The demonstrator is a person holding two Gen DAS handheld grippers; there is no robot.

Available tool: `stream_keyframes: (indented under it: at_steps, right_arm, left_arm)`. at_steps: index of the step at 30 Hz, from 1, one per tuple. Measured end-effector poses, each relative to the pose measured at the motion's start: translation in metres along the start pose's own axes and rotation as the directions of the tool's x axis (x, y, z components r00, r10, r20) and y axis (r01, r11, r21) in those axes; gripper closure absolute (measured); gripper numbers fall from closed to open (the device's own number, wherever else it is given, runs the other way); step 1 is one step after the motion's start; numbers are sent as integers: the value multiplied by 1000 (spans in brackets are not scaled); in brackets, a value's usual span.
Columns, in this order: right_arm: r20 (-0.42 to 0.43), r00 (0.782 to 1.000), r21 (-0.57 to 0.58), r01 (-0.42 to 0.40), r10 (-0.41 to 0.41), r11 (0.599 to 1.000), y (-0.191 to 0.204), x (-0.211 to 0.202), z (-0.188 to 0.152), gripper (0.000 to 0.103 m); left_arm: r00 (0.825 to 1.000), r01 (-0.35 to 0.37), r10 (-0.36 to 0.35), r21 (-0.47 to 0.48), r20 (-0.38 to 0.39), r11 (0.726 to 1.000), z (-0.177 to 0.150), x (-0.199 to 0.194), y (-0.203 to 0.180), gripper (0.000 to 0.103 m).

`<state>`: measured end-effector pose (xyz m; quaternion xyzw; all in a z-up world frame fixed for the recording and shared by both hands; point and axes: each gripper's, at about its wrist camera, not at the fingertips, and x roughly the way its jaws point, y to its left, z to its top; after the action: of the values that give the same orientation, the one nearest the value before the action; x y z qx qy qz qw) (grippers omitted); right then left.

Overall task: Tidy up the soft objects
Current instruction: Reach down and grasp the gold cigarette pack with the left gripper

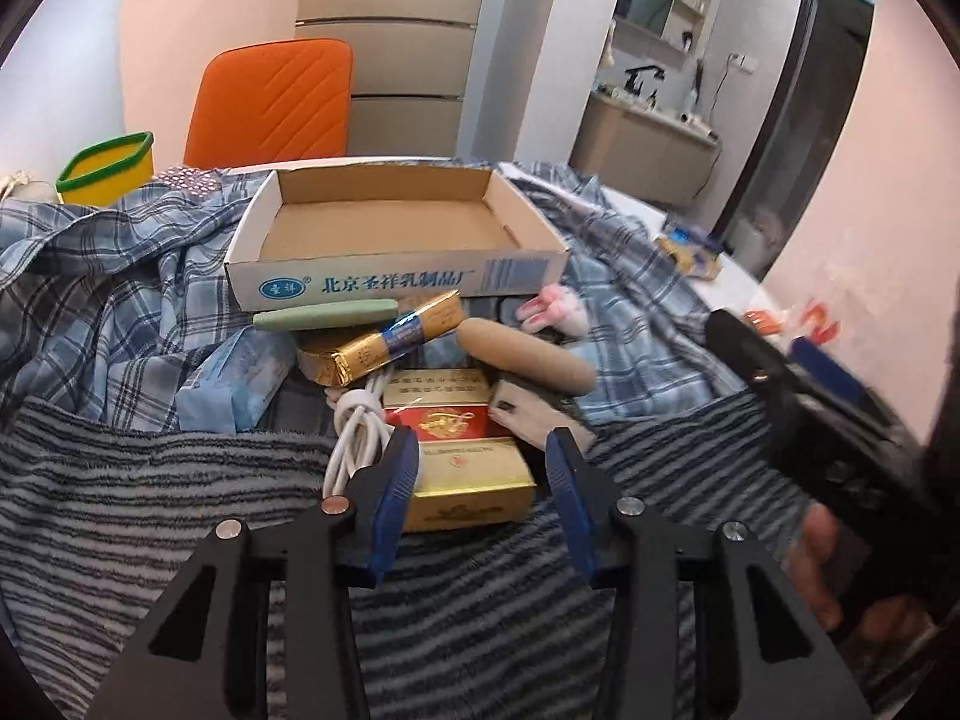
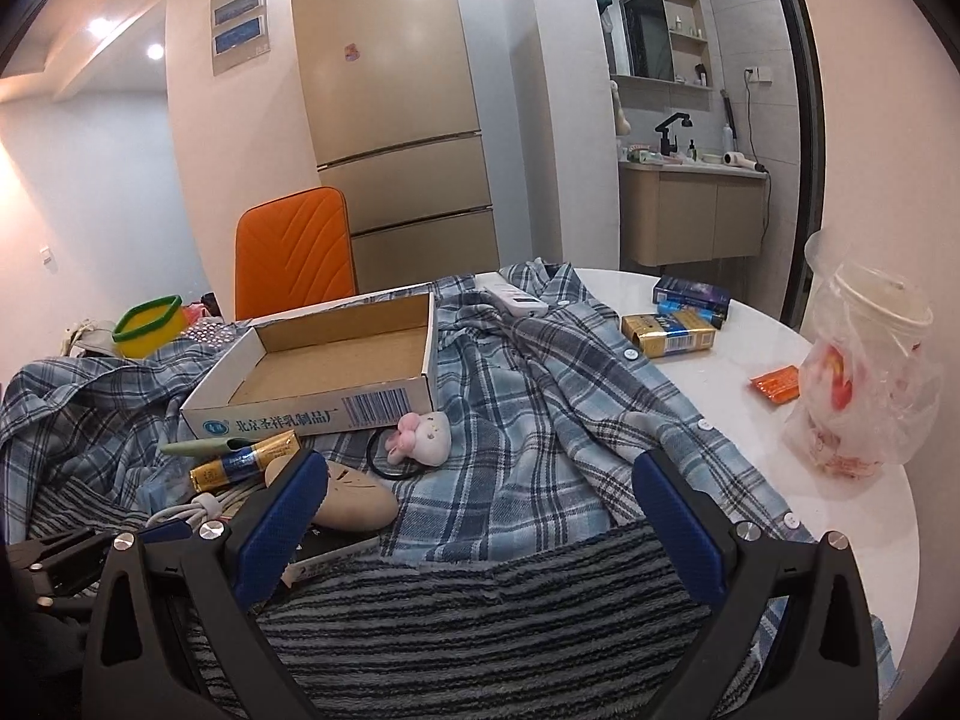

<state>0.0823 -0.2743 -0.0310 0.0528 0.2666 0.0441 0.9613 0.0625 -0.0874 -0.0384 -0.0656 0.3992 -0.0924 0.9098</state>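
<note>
A blue plaid shirt [image 2: 528, 420] is spread over the table, with a grey striped towel [image 2: 480, 618] in front of it; the towel also shows in the left wrist view [image 1: 150, 480]. My left gripper [image 1: 483, 480] is open, its blue pads either side of a gold cigarette box [image 1: 468, 486] without gripping it. My right gripper [image 2: 480, 516] is wide open and empty above the towel and shirt. A pink plush hair tie [image 2: 420, 435] lies on the shirt. An empty cardboard box [image 1: 390, 228] sits on the shirt.
Around the gold box lie a red cigarette pack [image 1: 444, 414], a white cable [image 1: 354, 432], a tan case [image 1: 528, 354], a green case [image 1: 324, 315] and a gold bar pack [image 1: 384, 342]. A bagged cup [image 2: 864, 372], packs [image 2: 669, 330] and a yellow tub [image 2: 147, 324] stand on the table. An orange chair [image 2: 294, 252] stands behind.
</note>
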Motion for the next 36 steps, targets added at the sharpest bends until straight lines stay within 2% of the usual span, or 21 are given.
stream_keyframes:
  at_steps: [4, 6, 8, 10, 13, 15, 17, 19, 21, 24, 26, 29, 33, 34, 36]
  right_arm:
    - [-15, 1000, 10, -7, 8, 1000, -2, 4, 0, 0]
    - [-22, 1000, 13, -9, 10, 1000, -3, 6, 0, 0]
    - [-20, 1000, 17, -12, 12, 1000, -4, 6, 0, 0]
    - [-24, 1000, 15, -10, 10, 1000, -3, 6, 0, 0]
    - [-29, 1000, 18, -9, 10, 1000, -4, 7, -1, 0]
    - [-25, 1000, 23, -9, 9, 1000, -4, 6, -1, 0]
    - [-22, 1000, 26, -10, 10, 1000, -4, 5, -1, 0]
    - [-27, 1000, 25, -12, 13, 1000, -4, 5, -1, 0]
    - [-32, 999, 23, -14, 15, 1000, -4, 6, -1, 0]
    - [-37, 999, 24, -21, 22, 999, -5, 7, 0, 0]
    - [-41, 999, 27, -21, 23, 999, -5, 9, 0, 0]
    - [-42, 999, 33, -20, 21, 999, -6, 9, 0, 0]
    - [-43, 999, 36, -16, 18, 999, -7, 9, 0, 0]
    - [-43, 999, 37, -16, 18, 999, -7, 9, 0, 0]
    - [-45, 999, 34, -15, 16, 999, -6, 9, 0, 0]
  left_arm:
    - [1000, 18, -18, 16, -2, 1000, -4, -4, -6, 60]
    - [998, 47, -47, 9, 34, 999, -5, -13, -7, 60]
    - [998, 43, -45, 38, 39, 998, -5, -15, -14, 55]
    - [1000, 20, -21, 62, 22, 998, -6, -11, -18, 55]
    - [999, -3, 5, 47, -40, 999, -8, 4, -14, 53]
    - [999, -14, 16, 30, -52, 999, -9, 8, -10, 50]
    - [999, -42, 43, 25, -34, 999, -9, 5, -10, 32]
    - [997, -74, 75, 22, -23, 997, -11, 3, -9, 25]
    - [997, -73, 74, 10, -34, 997, -13, 5, -6, 25]
    - [995, -51, 49, -19, -90, 999, -14, 16, 0, 25]
    - [995, -55, 51, -35, -88, 998, -12, 18, 1, 25]
    - [993, -84, 80, -42, -89, 996, -4, 23, 0, 25]
    - [983, -146, 145, 1, -116, 989, 0, 37, -3, 25]
    - [982, -146, 145, 1, -119, 989, -1, 38, -3, 27]
    - [984, -140, 140, 6, -107, 990, -2, 37, -3, 41]
